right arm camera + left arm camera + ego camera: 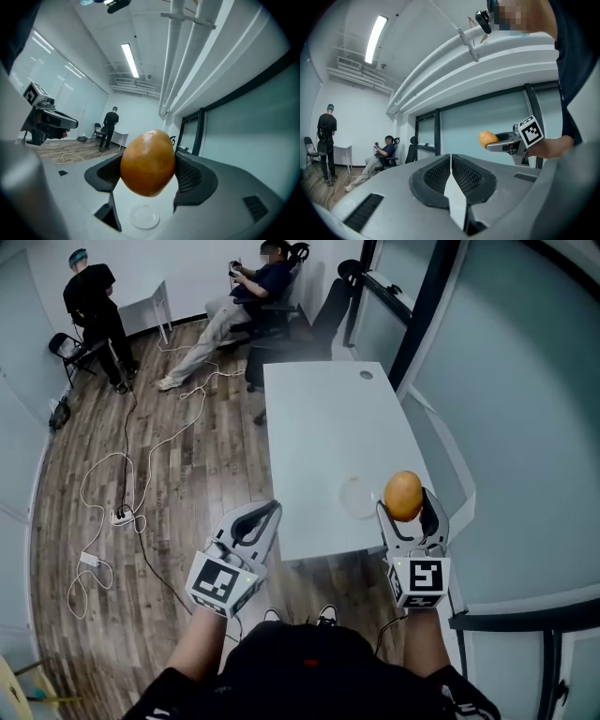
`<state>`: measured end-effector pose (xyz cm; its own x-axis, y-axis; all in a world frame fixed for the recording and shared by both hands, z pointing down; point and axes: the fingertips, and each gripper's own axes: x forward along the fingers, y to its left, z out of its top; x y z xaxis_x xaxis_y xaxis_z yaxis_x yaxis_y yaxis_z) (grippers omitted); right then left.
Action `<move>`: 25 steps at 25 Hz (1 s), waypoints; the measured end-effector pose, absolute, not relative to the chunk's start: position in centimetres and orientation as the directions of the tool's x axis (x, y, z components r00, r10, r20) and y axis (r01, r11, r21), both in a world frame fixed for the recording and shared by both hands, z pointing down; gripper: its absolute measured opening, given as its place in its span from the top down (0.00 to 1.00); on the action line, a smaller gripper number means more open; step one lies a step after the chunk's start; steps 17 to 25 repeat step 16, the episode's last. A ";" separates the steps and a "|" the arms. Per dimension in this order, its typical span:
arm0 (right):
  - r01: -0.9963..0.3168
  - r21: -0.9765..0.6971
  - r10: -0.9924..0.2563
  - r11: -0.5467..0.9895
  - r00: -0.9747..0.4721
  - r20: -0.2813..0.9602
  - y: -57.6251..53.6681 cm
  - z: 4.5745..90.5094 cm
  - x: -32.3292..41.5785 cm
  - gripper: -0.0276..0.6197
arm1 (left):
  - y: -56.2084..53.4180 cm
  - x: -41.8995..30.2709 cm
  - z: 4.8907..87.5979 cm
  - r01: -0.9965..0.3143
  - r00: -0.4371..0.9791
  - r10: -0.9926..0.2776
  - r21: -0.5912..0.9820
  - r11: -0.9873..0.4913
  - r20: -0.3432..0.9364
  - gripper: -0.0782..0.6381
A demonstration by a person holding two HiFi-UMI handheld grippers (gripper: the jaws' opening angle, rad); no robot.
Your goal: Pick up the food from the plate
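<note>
An orange, egg-shaped piece of food (403, 495) is clamped between the jaws of my right gripper (407, 507), lifted above the white table (319, 427). It fills the middle of the right gripper view as the food (148, 162), with the small white plate (144, 218) far below it. In the head view the plate (359, 498) lies bare on the table just left of the food. My left gripper (255, 524) hangs off the table's near left corner, jaws pressed together and holding nothing. The left gripper view shows the right gripper (502, 143) with the food (488, 138).
Cables (141, 465) and a power strip (122, 517) trail across the wooden floor on the left. A seated person (239, 306) and office chairs (319, 324) are beyond the table's far end. Another person (94, 306) stands at back left. A glass wall (506, 381) runs along the right.
</note>
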<state>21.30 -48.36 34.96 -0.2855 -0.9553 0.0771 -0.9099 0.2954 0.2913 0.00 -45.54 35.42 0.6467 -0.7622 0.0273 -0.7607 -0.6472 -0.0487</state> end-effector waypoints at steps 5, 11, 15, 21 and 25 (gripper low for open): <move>-0.911 0.296 -0.957 0.289 -0.287 0.052 -47.1 33.8 22.3 0.40 | -45.4 2.0 34.2 -0.738 0.673 -0.740 -0.064 -0.672 0.003 0.85; -0.908 0.301 -0.956 0.292 -0.291 0.048 -46.8 33.0 22.7 0.40 | -45.0 3.0 32.9 -0.729 0.684 -0.729 -0.046 -0.683 -0.018 0.85; -0.898 0.319 -0.952 0.303 -0.301 0.057 -46.7 32.8 22.9 0.40 | -44.5 3.8 32.2 -0.707 0.707 -0.706 -0.030 -0.707 -0.030 0.85; -0.896 0.322 -0.951 0.305 -0.302 0.060 -46.7 32.8 23.1 0.40 | -44.4 4.0 32.1 -0.702 0.712 -0.701 -0.032 -0.711 -0.031 0.85; -0.896 0.322 -0.951 0.305 -0.302 0.060 -46.7 32.8 23.1 0.40 | -44.4 4.0 32.1 -0.702 0.712 -0.701 -0.032 -0.711 -0.031 0.85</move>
